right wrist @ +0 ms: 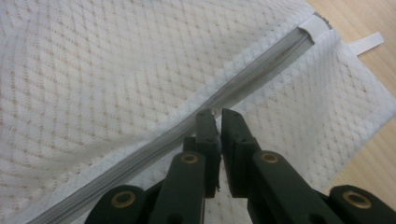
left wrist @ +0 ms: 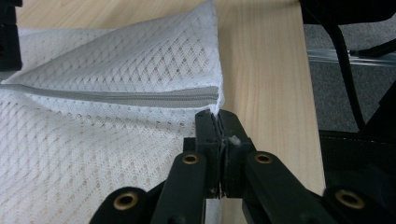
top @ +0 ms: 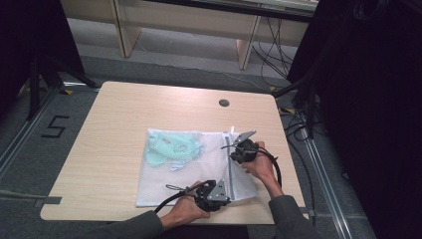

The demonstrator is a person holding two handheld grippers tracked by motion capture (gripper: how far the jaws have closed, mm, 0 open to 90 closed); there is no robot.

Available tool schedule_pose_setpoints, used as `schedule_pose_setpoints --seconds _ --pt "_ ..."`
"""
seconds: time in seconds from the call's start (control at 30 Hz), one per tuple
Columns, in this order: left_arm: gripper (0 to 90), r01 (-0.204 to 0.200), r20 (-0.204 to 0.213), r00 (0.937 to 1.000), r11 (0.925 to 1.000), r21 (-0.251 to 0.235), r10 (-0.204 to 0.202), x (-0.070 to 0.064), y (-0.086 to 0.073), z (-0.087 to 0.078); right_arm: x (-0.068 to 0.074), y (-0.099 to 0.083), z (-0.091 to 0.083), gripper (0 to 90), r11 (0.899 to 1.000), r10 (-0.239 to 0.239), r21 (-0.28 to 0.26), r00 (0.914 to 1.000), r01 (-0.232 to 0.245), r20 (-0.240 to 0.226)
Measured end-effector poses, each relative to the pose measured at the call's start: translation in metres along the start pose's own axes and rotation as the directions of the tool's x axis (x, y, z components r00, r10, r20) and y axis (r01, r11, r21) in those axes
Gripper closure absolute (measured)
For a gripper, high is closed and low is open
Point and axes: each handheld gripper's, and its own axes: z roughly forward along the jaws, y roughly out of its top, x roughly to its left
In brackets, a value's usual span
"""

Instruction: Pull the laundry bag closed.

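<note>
Left claw (left wrist: 218, 122) was pressed tight on the near corner of the white mesh laundry bag (top: 199, 169), right at the end of its grey zipper (left wrist: 116, 97), with a scrap of mesh pinched between the jaws. Our right claw (right wrist: 217, 117) sat on the zipper line farther along, its jaws narrowed to a thin slit; we thought they were nipping the zipper pull, though the pull itself was too small for us to make out.

We judged the job as working the zipper of a bag that already held its load: pale green cloth (top: 171, 148) showed through the mesh at the far left part. In both gripper views the stretches of zipper we could see lay closed, so the bag looked zipped, or nearly so, and whatever sliding remained was along the short run between our two claws.

The bag lay flat on the table (top: 114, 129), toward its near right side.

We counted one mesh bag, one zipper, one bundle of green cloth inside, two claws, and one small white loop tab (right wrist: 366, 43) at the bag's far corner.
</note>
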Motion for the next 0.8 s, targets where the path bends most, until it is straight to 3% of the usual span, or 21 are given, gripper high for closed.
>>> schedule_pose_setpoints --seconds 0.07,0.1,0.27,0.5,0.63,0.7,0.8 --pt "87.9 -0.002 -0.004 1.0 1.0 0.002 0.002 0.001 0.0 0.0 -0.003 0.001 0.002 86.5 1.0 -0.027 -0.014 0.9995 0.028 0.014" --pt "87.9 -0.002 -0.001 1.0 1.0 0.006 0.002 0.001 0.0 -0.001 -0.002 0.004 0.003 86.5 1.0 -0.007 -0.005 0.9999 0.007 0.012" --pt "88.0 -0.009 -0.004 0.9999 0.9999 0.013 0.009 0.001 -0.001 -0.001 -0.007 0.007 0.005 86.6 0.999 -0.029 -0.02 0.9993 0.029 0.023" --pt "88.0 0.01 0.002 1.0 0.9999 -0.004 -0.01 0.001 -0.001 -0.001 -0.012 0.011 0.006 86.6 1.0 -0.01 -0.017 0.9996 0.01 0.028" --pt "87.9 0.004 0.006 1.0 1.0 0.002 -0.004 0.0 0.0 -0.001 -0.017 0.015 0.012 86.5 1.0 -0.017 -0.006 0.9995 0.017 0.026" --pt "87.9 0.001 0.004 1.0 1.0 0.003 -0.001 0.0 0.0 -0.001 -0.018 0.016 0.012 86.5 1.0 -0.012 -0.016 0.9988 0.013 0.047" --pt "88.0 -0.005 0.005 1.0 1.0 0.001 0.005 0.001 0.0 -0.001 -0.018 0.016 0.013 86.6 1.0 0.009 0.0 0.9991 -0.009 0.042"
